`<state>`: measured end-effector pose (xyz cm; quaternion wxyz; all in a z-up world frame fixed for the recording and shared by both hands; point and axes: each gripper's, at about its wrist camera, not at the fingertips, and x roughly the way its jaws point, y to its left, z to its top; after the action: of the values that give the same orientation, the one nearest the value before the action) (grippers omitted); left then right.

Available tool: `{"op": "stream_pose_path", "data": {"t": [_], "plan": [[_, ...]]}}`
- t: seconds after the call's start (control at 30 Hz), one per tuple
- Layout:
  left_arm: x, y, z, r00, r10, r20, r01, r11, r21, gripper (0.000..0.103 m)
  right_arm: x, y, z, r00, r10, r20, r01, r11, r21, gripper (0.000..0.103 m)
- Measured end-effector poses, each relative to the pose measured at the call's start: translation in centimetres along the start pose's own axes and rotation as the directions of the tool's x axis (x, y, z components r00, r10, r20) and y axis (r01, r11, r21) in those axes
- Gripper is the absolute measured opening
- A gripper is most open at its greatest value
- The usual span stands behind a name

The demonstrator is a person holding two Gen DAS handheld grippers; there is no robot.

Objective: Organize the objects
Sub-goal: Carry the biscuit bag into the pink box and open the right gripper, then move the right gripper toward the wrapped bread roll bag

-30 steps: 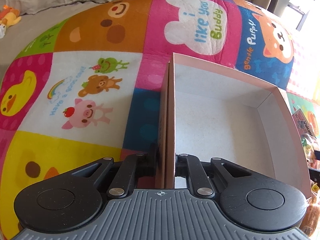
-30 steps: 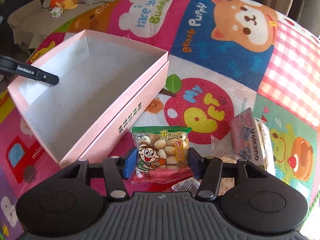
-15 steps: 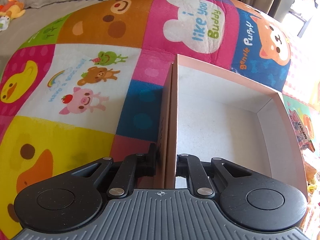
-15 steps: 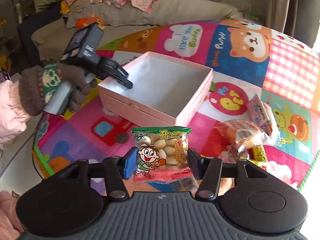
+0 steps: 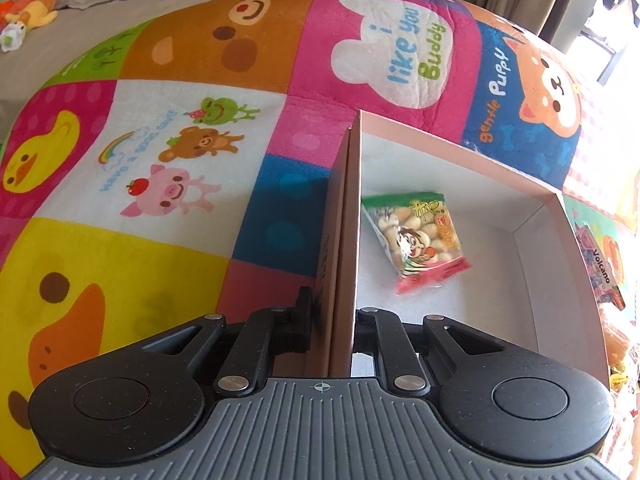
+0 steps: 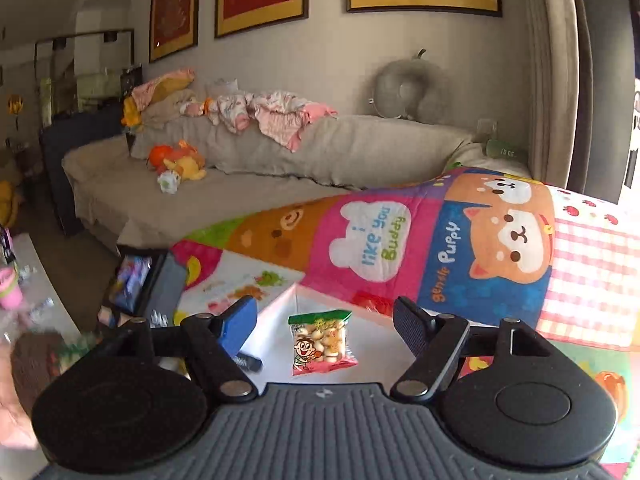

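Snack pack (image 5: 414, 240) is the thing being tidied, but start w/ the biggest item: the patchwork quilt (image 5: 168, 152), cartoon animals all over, spread across the surface w/ a grey sofa (image 6: 248, 160) behind it. On the quilt sits the pink box (image 5: 560, 280), lidless, white inside, its far right corner up near the puppy panel.

Left gripper (image 5: 332, 320) is clamped on the box's near left wall, one finger outside and one inside — prob. just to steady the box so it doesn't skid while things go in.

Right gripper (image 6: 324, 324) hangs above the box, tilted down, jaws spread wide w/ nothing touching the pads; they've just been opening, and the pack shows in the gap between them but lower, in the box. I'd say that was a release.

Inside the box: only that one pack, green top, red bottom edge, little round biscuits, lying flat on the floor close to the left wall. Rest of the box floor is bare.

More wrapped snacks (image 5: 604, 276) wait on the quilt just right of the box — likely next.
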<state>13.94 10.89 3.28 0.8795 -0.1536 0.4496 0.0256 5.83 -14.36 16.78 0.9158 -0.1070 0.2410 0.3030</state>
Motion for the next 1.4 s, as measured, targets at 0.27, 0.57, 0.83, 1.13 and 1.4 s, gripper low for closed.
{"op": "stream_pose_path", "data": {"t": [0.27,0.57,0.83,1.13,1.4], "plan": [[-0.2,0.1,-0.1,1.0,-0.008,0.002,0.008,0.999,-0.038,0.015,-2.2,-0.7,-10.9,0.968,-0.122,-0.221,0.126,0.992,0.007,0.077],[-0.1,-0.1,0.0,1.0,0.005,0.0,-0.005,0.999,-0.038,0.015,-0.7,-1.5,-11.6,0.976,-0.133,-0.17,0.155,0.98,0.125,0.082],[0.5,-0.1,0.4,1.0,-0.003,0.011,0.004,0.995,-0.099,0.016,2.6,0.0,-9.6,0.978,-0.178,-0.114,0.191,0.973,0.126,0.075],[0.4,-0.5,0.0,1.0,-0.003,0.027,0.005,0.998,-0.07,0.016,-2.5,-1.2,-12.8,0.932,-0.314,-0.178,0.333,0.939,0.083,0.084],[0.4,-0.5,0.0,1.0,-0.001,0.029,0.003,0.998,-0.066,0.016,-3.8,-4.7,-16.1,0.933,-0.227,-0.279,0.328,0.855,0.402,0.084]]}}
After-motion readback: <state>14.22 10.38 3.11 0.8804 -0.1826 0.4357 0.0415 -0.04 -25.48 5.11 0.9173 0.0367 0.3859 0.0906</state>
